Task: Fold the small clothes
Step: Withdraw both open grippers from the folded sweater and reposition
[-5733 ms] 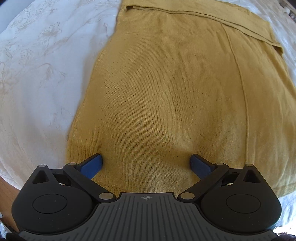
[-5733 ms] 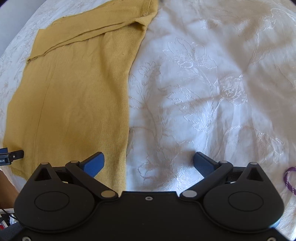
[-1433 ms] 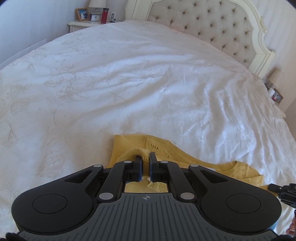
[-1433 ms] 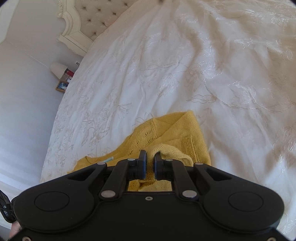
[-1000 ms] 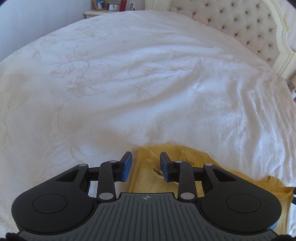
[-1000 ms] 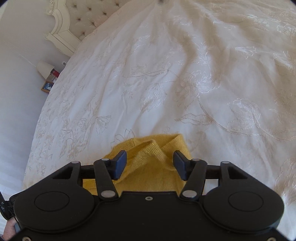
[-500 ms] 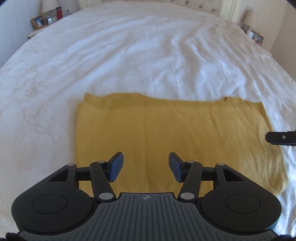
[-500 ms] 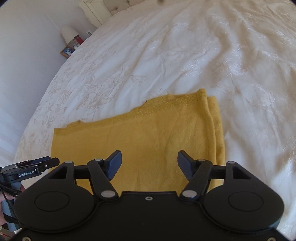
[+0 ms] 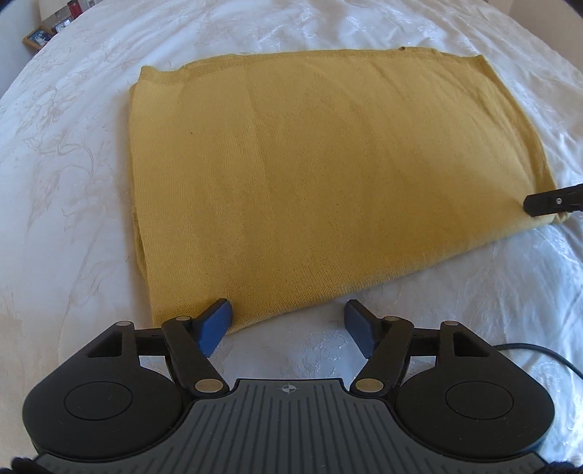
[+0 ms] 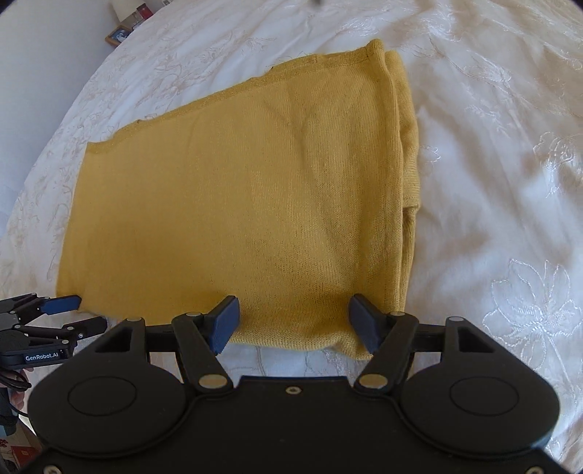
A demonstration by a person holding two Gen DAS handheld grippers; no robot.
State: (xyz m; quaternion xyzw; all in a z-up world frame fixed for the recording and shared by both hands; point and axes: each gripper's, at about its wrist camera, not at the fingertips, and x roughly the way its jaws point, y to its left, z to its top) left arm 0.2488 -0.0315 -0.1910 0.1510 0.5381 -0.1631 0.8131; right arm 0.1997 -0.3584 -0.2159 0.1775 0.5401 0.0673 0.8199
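Sweater (image 9: 328, 164) in mustard knit lies flat on the white bed (image 9: 73, 218), folded into a broad rectangle, its near edge just in front of both tools. A moment ago each tool pinched a bunched corner; now the left tool (image 9: 288, 321) has its jaws opening, nothing between them, one blue pad over the near left corner. The right tool (image 10: 295, 322) stands apart over the near right edge, gripping nothing. That fold looks laid down and released; another fold probably remains. No containers show; far off, small items on a bedside stand (image 9: 54, 25) are too small to tell.

Matt knitted sweater (image 9: 328, 175), embroidered bedspread (image 9: 73, 218)
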